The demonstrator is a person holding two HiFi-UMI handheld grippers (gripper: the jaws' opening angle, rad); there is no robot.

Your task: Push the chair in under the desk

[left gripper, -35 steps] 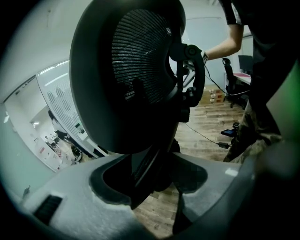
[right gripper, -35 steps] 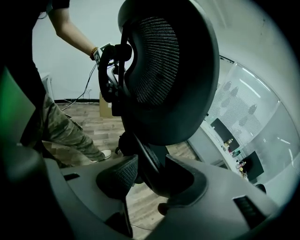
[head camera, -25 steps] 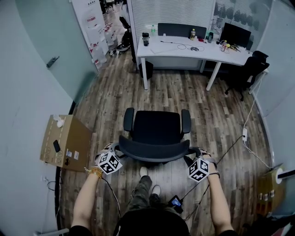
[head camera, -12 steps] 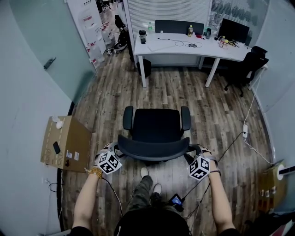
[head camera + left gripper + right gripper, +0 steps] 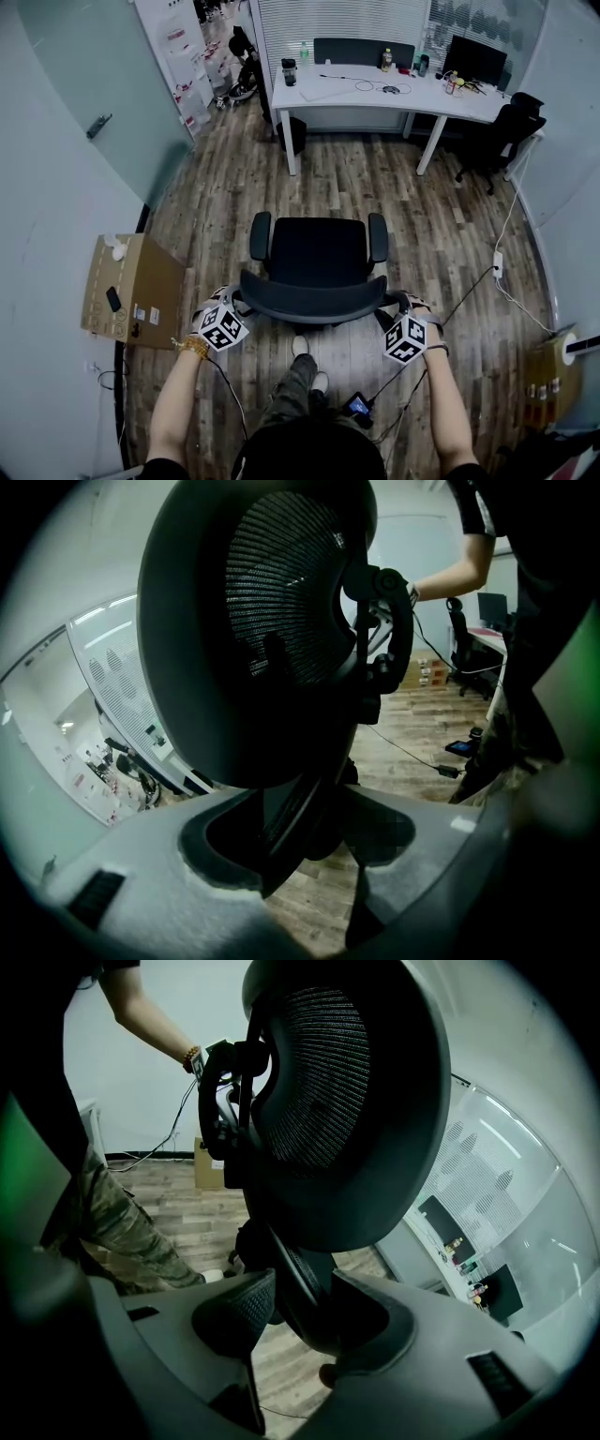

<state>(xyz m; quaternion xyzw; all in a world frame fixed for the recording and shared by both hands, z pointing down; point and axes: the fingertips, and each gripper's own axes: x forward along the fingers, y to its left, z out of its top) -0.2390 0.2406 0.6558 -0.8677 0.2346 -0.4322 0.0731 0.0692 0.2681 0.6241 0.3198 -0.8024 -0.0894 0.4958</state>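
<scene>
Head view: chair (image 5: 319,258) seat hides its base.

Wood-plank floor (image 5: 375,187), pale walls (image 5: 56,187), cardboard box (image 5: 131,291) at left

open floor (image 5: 361,183) runs from the chair (image 5: 317,253) to the desk (image 5: 427,101); the gap between its left leg (image 5: 291,142) and right leg (image 5: 429,148) is free. a black bin (image 5: 303,136) stands beside the left leg, a second chair (image 5: 502,141) crowds the desk's right end, and a cardboard box (image 5: 131,291) lines the left wall.
</scene>
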